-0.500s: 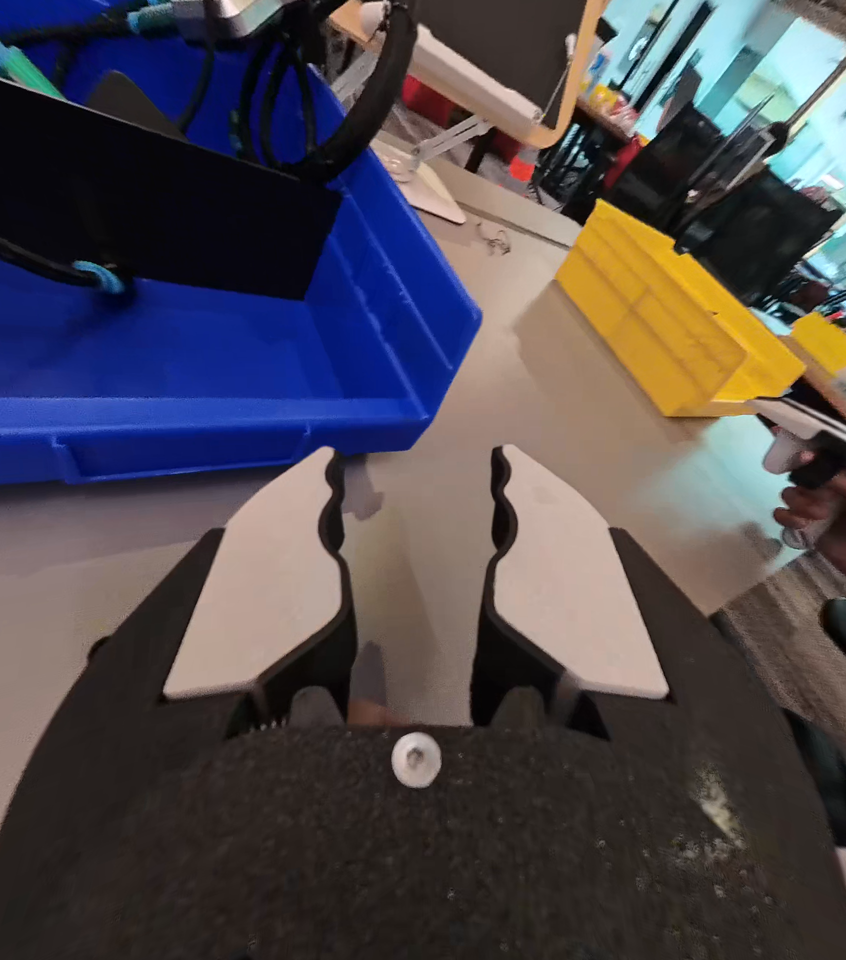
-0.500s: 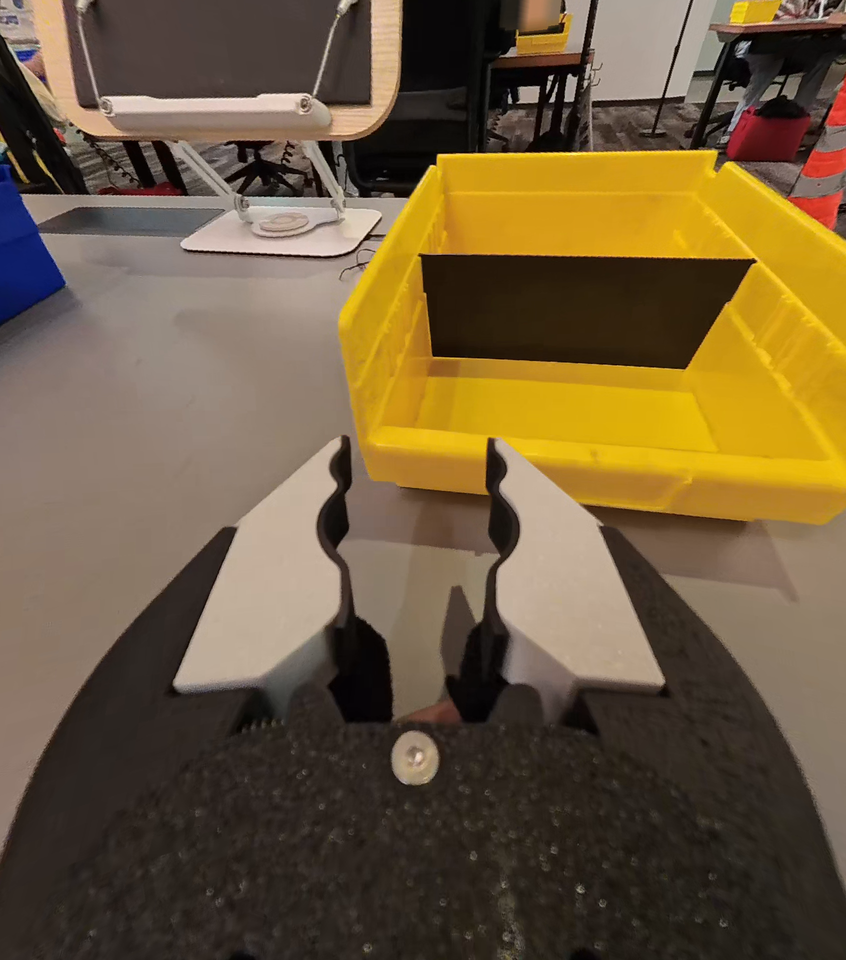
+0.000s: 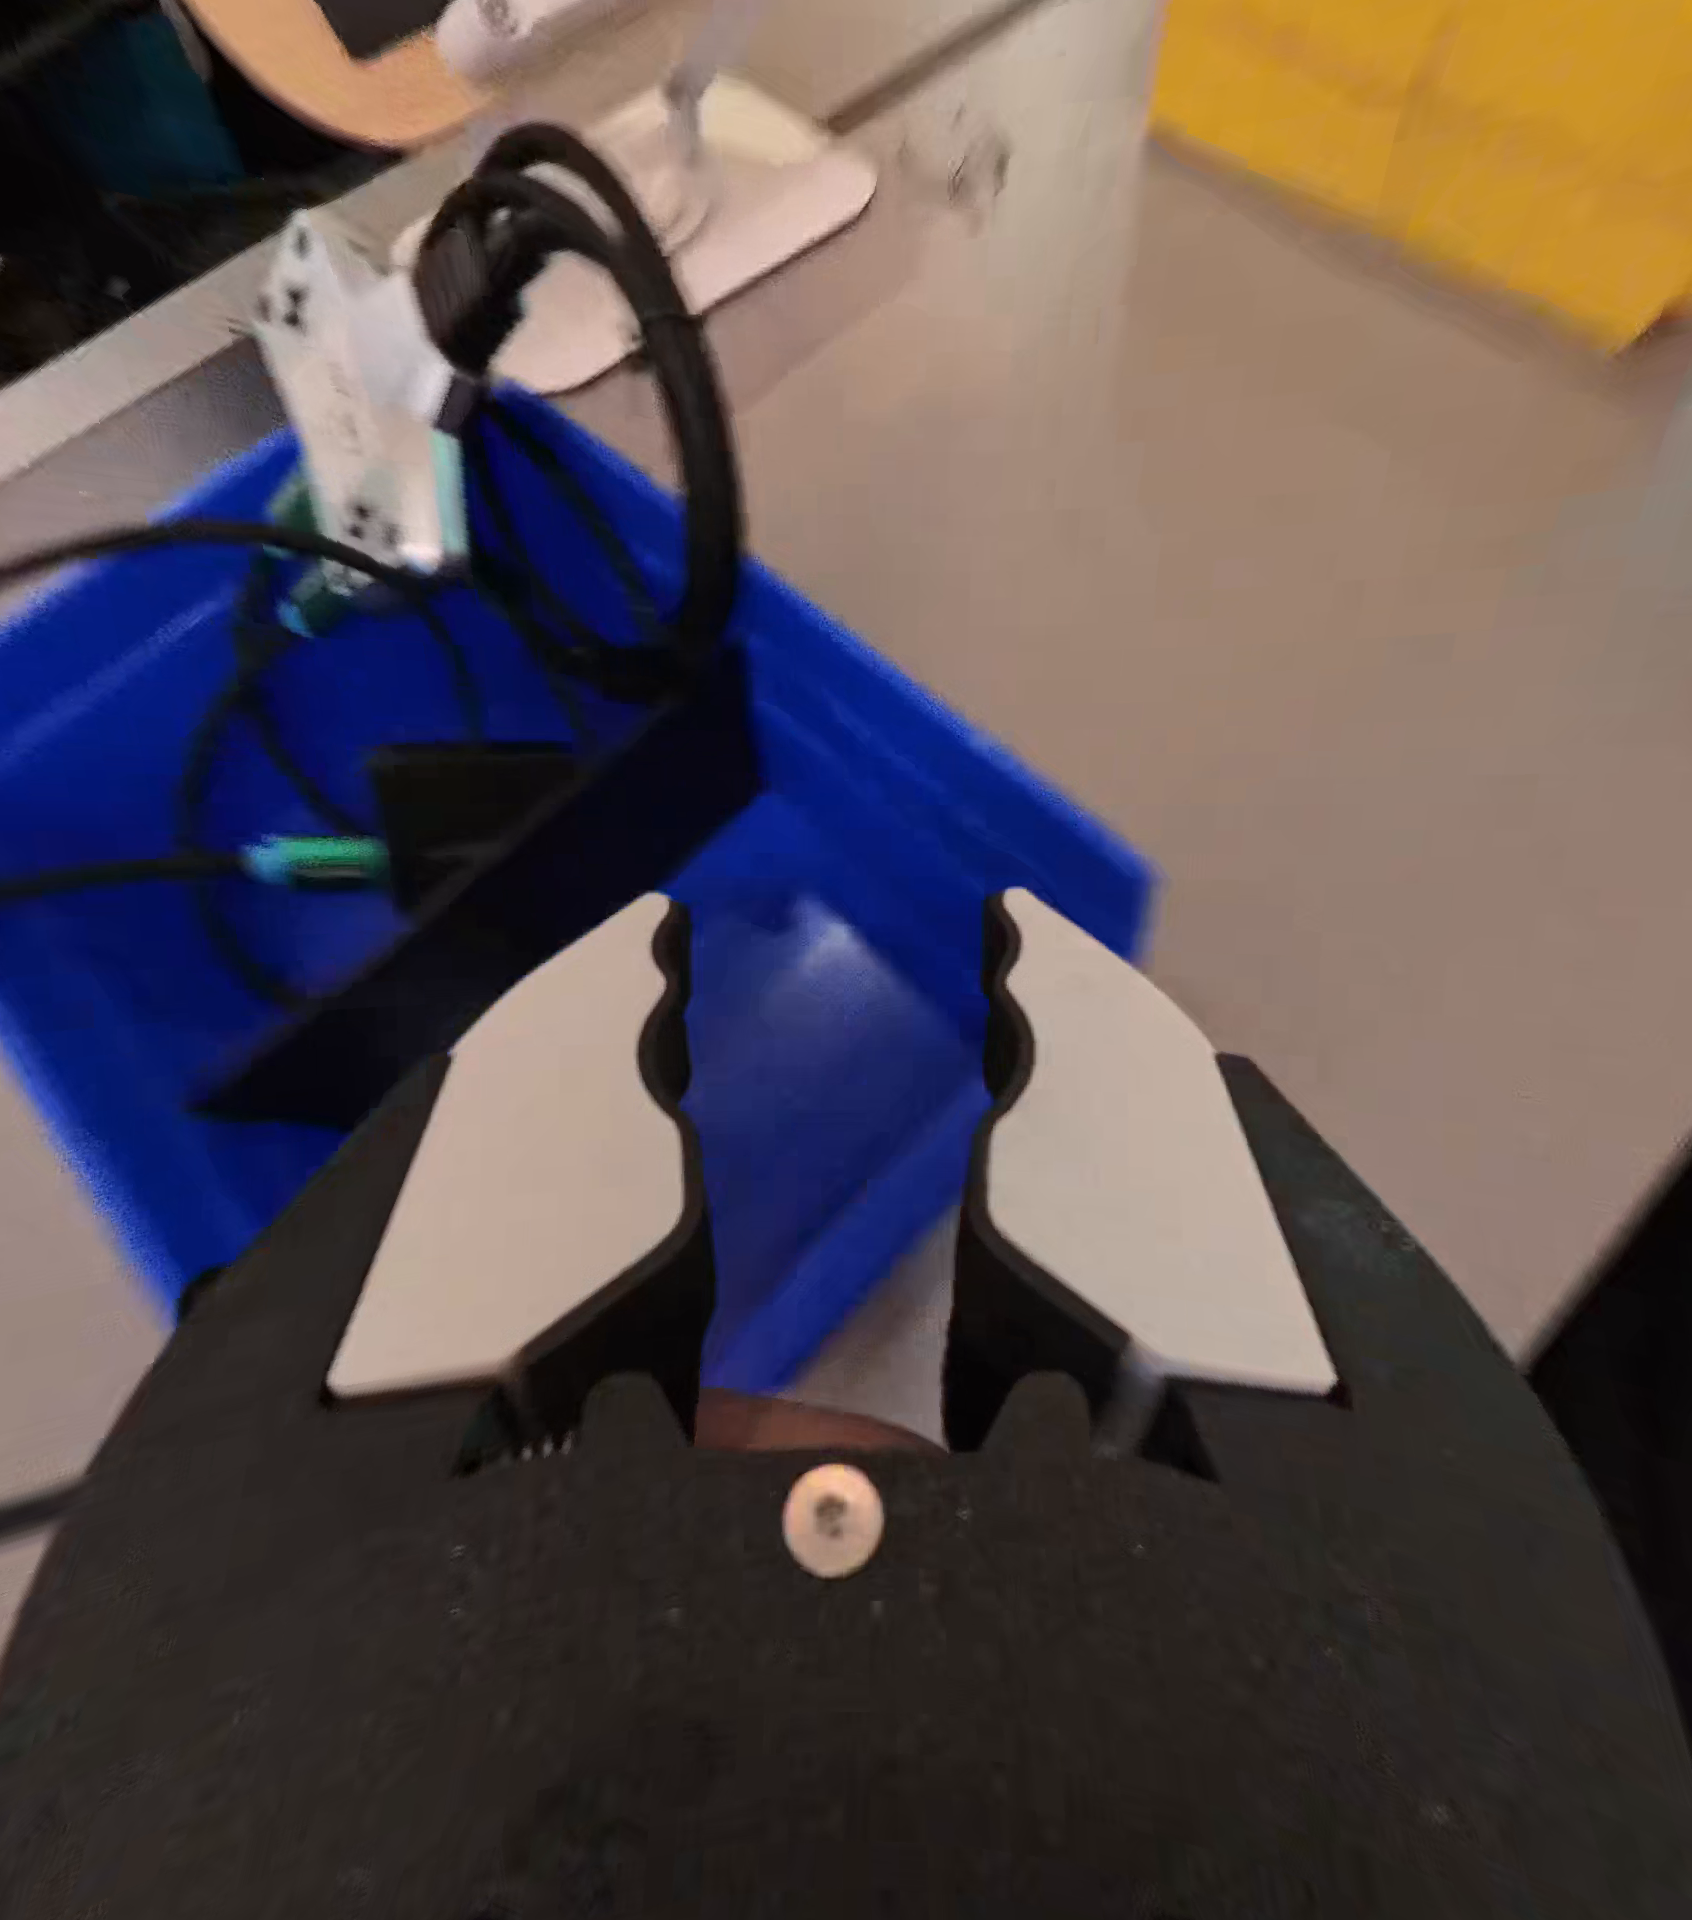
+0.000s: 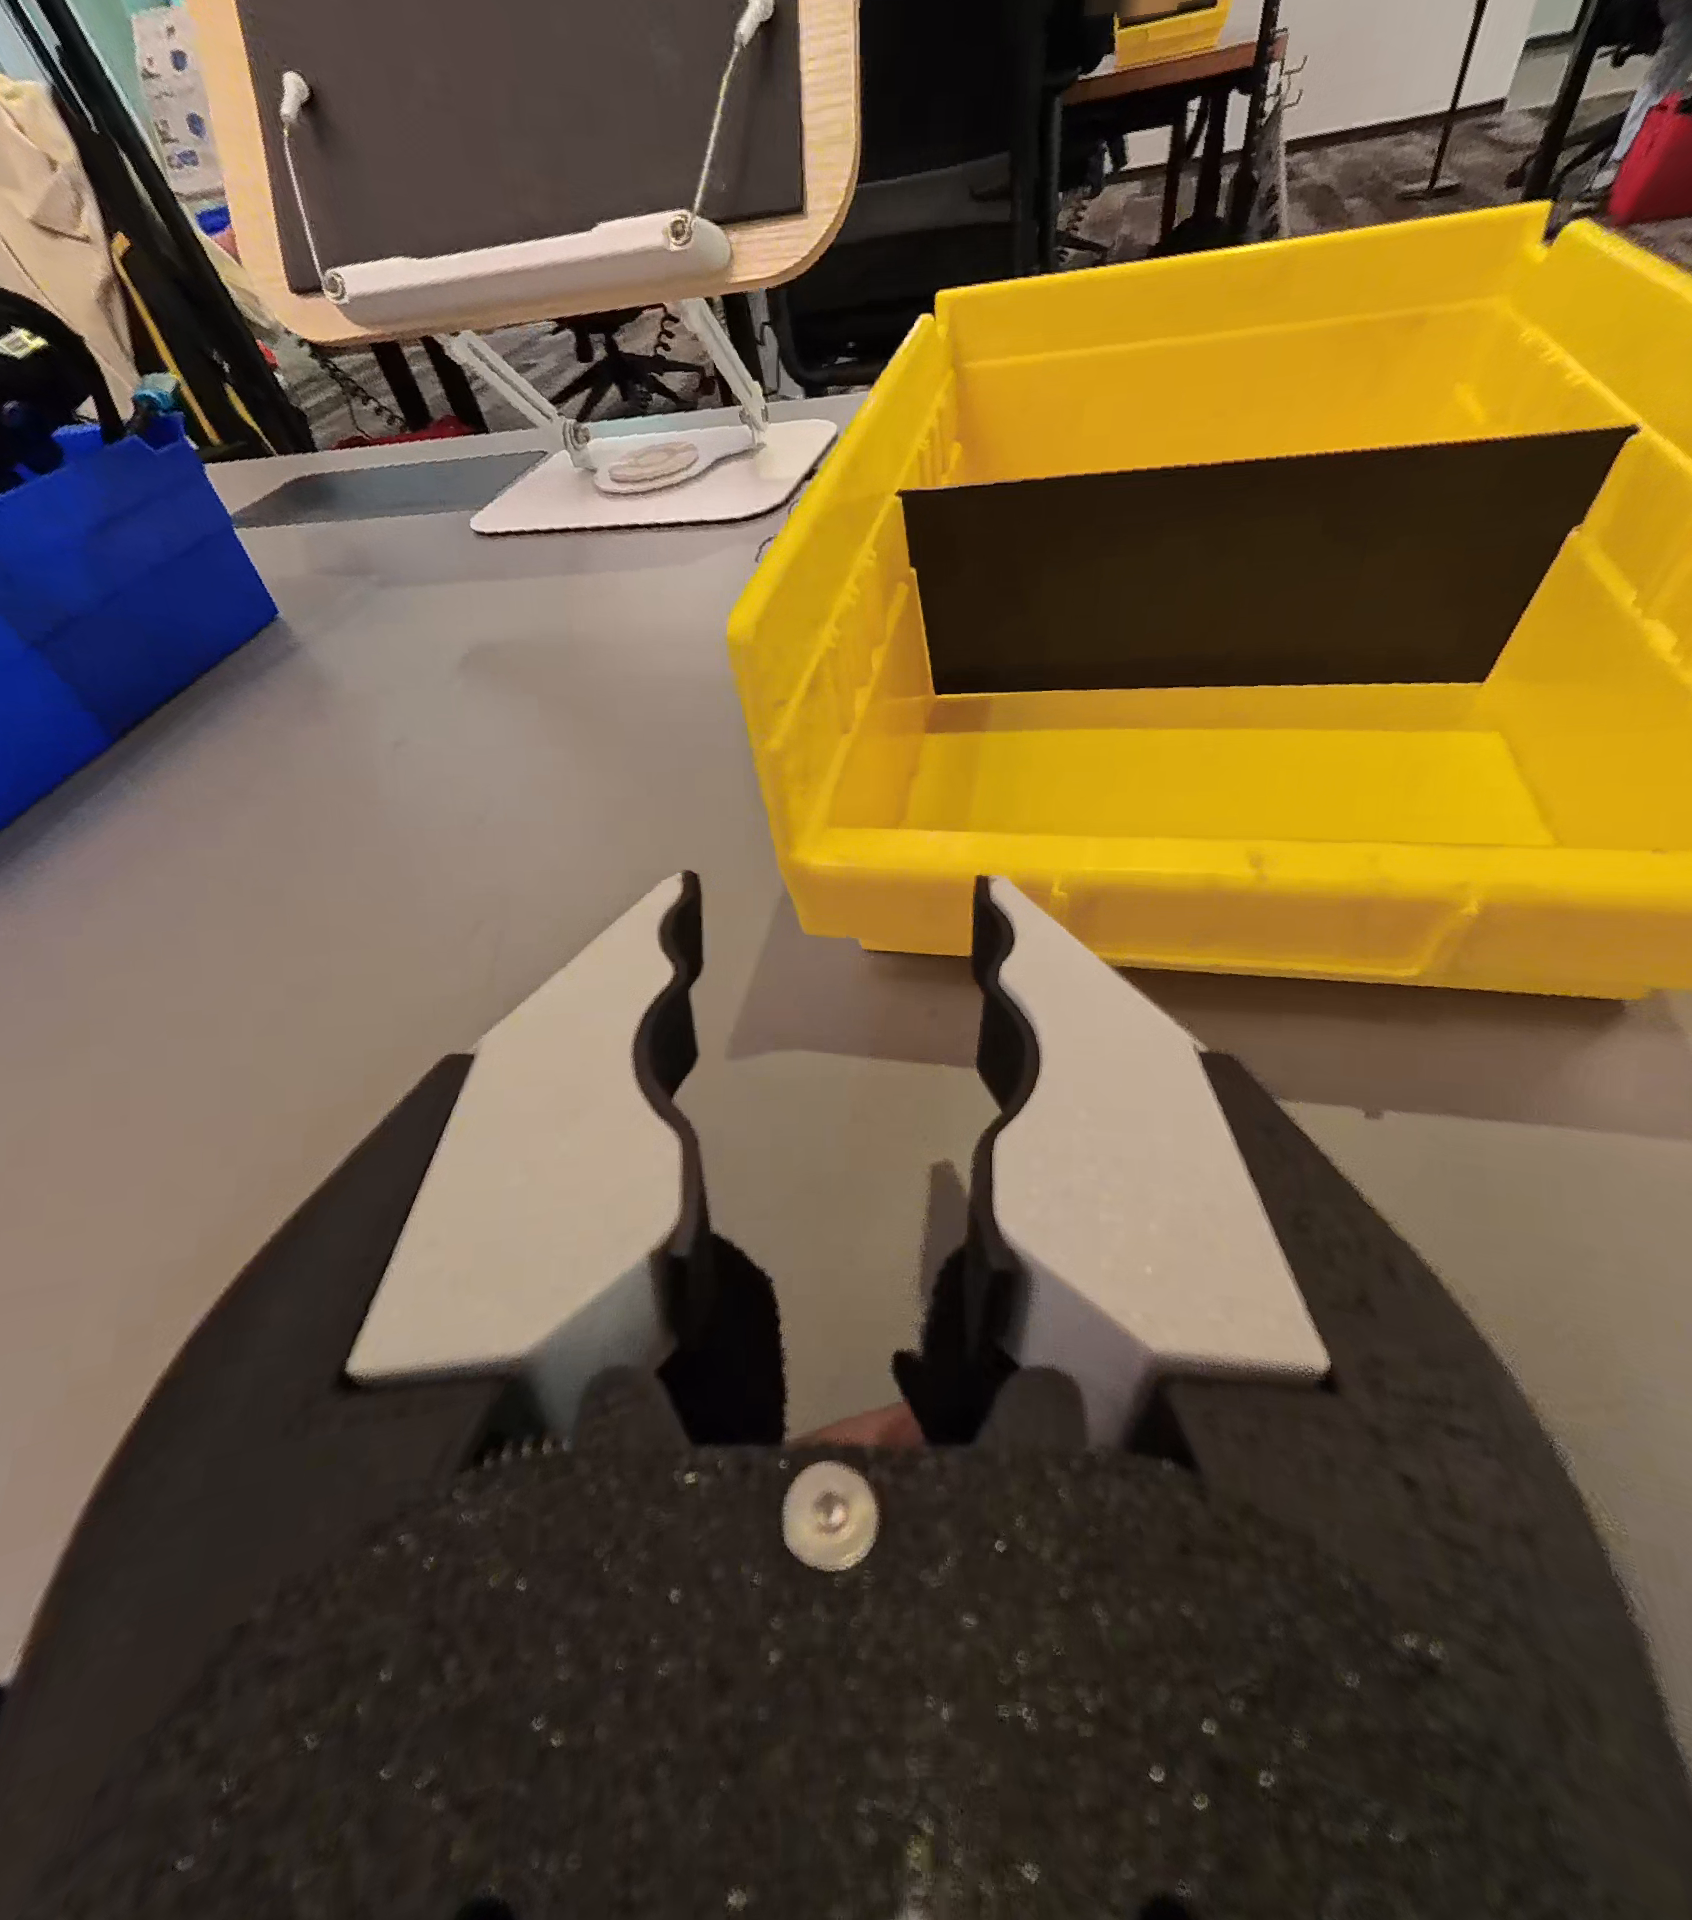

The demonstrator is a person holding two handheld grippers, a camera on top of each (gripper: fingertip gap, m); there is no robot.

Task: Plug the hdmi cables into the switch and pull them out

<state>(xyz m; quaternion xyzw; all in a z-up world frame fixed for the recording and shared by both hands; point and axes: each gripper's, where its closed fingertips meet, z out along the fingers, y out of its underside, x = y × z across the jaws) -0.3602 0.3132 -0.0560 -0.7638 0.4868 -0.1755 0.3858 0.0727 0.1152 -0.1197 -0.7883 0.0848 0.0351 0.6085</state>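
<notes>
- Right now your left hand-held gripper [image 3: 837, 997] hangs above the near end of the blue bin [image 3: 935, 769], fingers spread wide and holding nothing.
- Your right hand-held gripper [image 4: 831, 966] is equally wide and empty, low over the grey worktop [image 4: 406, 831], just short of the yellow bin [image 4: 1133, 914], whose near compartment shows nothing inside.
- The task's things sit in the far half of the blue bin, behind its black divider [image 3: 509, 914]: a pale silver switch [image 3: 354, 416] stands on end against the back wall, and black hdmi cables [image 3: 655, 416] loop up above the rim and trail out over the left side.
- One teal-collared plug [image 3: 312, 862] lies on the bin floor beside a dark flat piece; another appears to sit under the switch, but motion blur hides whether it is seated in a port.
- Judging by look, the cables are light, springy and braided; grip the cord and it will likely slide and twist, so pinch the rigid plug housing across its flat faces.
- The switch looks small, light and smooth, and will probably skate or tip when pushed; clamp its body across the narrow sides, clear of the ports.
- Watch the loops: they could snag a finger or drag the switch along.
</notes>
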